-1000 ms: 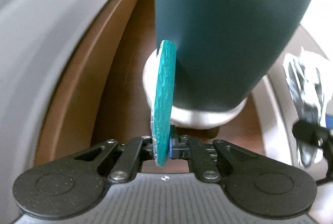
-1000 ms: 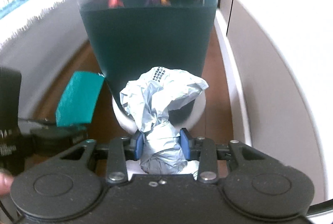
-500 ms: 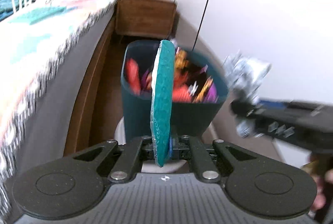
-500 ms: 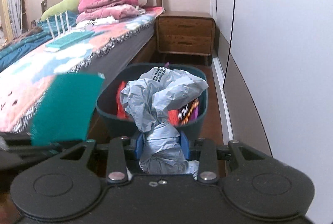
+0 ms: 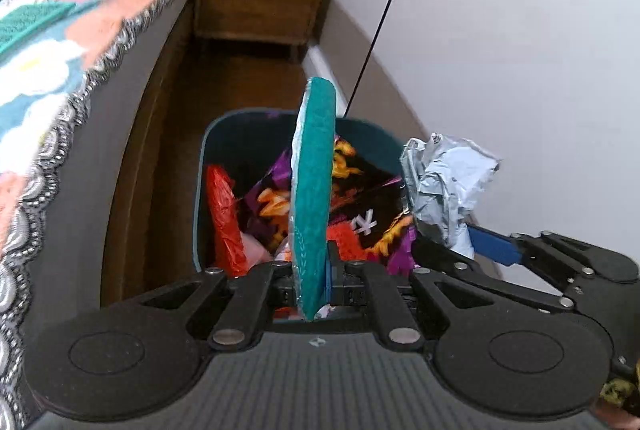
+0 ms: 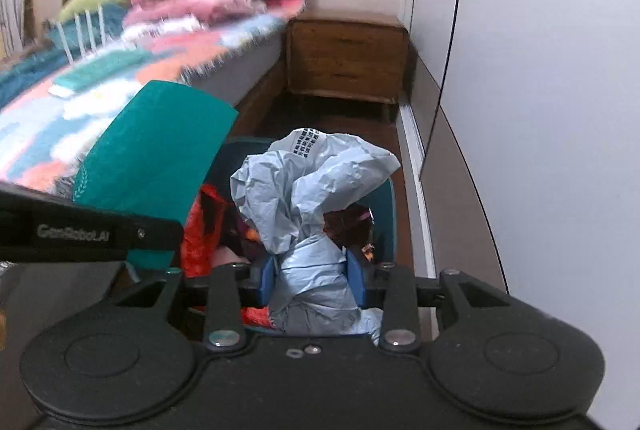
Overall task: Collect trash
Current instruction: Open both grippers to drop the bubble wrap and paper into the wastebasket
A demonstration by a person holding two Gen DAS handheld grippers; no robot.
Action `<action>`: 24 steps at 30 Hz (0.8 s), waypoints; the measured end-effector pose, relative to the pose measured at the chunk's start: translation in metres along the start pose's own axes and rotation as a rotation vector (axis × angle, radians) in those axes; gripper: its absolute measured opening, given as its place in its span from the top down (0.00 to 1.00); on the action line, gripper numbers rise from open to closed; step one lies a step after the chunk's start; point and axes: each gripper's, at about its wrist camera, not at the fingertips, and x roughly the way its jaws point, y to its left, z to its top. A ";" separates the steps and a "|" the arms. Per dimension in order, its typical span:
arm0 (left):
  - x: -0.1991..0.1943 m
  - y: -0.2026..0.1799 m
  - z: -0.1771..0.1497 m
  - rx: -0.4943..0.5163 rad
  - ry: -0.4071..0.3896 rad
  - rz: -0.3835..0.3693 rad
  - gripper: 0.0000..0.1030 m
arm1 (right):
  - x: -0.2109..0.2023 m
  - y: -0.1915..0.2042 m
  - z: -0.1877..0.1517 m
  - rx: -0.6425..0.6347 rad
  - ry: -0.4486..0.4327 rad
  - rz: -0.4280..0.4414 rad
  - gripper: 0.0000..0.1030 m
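My left gripper [image 5: 316, 276] is shut on a flat teal packet [image 5: 313, 190], held edge-on above the dark teal trash bin [image 5: 224, 134]. The bin holds several colourful wrappers [image 5: 360, 198]. My right gripper [image 6: 314, 280] is shut on a crumpled pale blue wrapper [image 6: 308, 198] and hovers over the bin's right side [image 6: 386, 206]. The right gripper and its wrapper also show in the left wrist view [image 5: 448, 186]. The teal packet also shows in the right wrist view [image 6: 156, 150], left of the blue wrapper.
A bed with a patterned cover [image 6: 80, 102] runs along the left. A wooden nightstand [image 6: 348, 58] stands beyond the bin. A white wardrobe wall [image 6: 540, 70] is close on the right. The bin sits in a narrow strip of brown floor [image 5: 224, 86].
Both grippers have risen from beside the bin's wall to above its open top, still holding the teal packet and the blue wrapper. The bin's contents have come into view.
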 end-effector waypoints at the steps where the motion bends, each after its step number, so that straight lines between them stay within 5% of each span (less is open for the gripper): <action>1: 0.009 -0.001 0.003 0.006 0.024 0.002 0.95 | 0.006 -0.001 0.000 -0.004 0.011 -0.004 0.65; 16: 0.073 -0.003 0.007 0.046 0.160 0.112 0.92 | 0.026 0.005 0.000 -0.079 0.062 0.006 0.59; 24: 0.062 0.003 0.002 0.040 0.131 0.081 0.74 | 0.011 -0.006 -0.004 -0.063 0.041 0.022 0.38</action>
